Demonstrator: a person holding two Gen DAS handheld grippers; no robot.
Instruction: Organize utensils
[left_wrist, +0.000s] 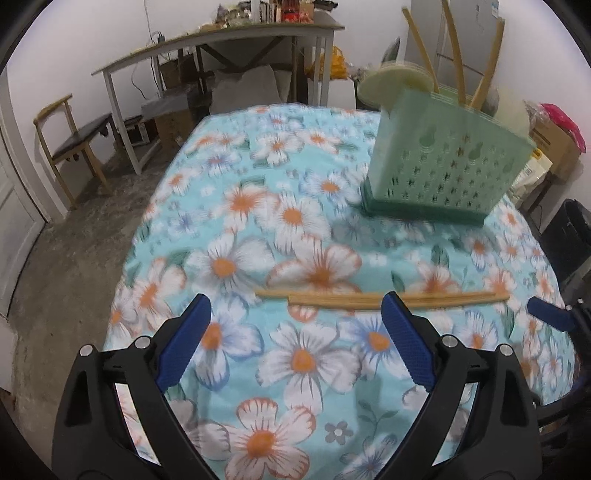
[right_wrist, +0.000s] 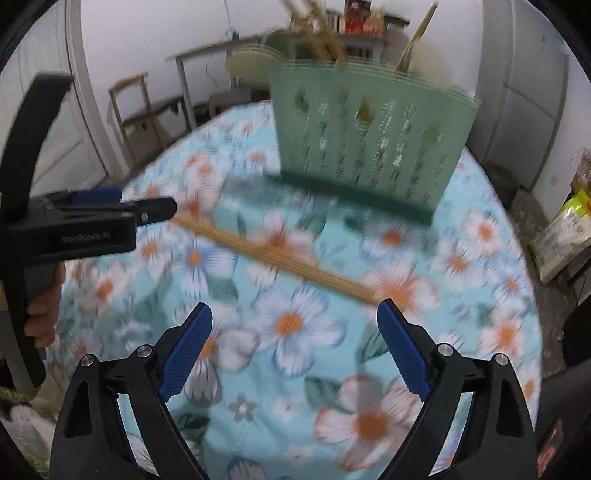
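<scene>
Left gripper (left_wrist: 295, 306) jaws spread wide, nothing between the blue pads, hanging above the floral tablecloth (left_wrist: 303, 369). Just ahead of its fingertips lies a bundle of wooden chopsticks (left_wrist: 332, 297), flat on the cloth, running crosswise; the right-side pad overlaps the bundle in the picture, contact cannot be told. Further ahead and to the right stands the green perforated utensil holder (left_wrist: 443, 155), upright on a darker green base, with a few chopsticks sticking out of its top and a pale round lid-like piece at its left top corner. Far right edge of this view: one blue pad of the right gripper (left_wrist: 550, 317) pokes in.

Right gripper (right_wrist: 295, 306) also wide apart, empty, over the same cloth (right_wrist: 295, 387). From here the chopsticks (right_wrist: 273, 254) run diagonally, from upper left down to just beside the right-side fingertip, apart from it as far as blur allows. Holder (right_wrist: 369, 129) straight ahead beyond the bundle, heavily motion-blurred.

Only the right wrist view shows the left gripper (right_wrist: 147, 210) from the side, at left, its tip near the far end of the bundle, and the person's hand (right_wrist: 44, 317) on its handle. Only the left wrist view shows the wooden chair (left_wrist: 70, 144) and long table (left_wrist: 221, 40) sharply, far ahead left
</scene>
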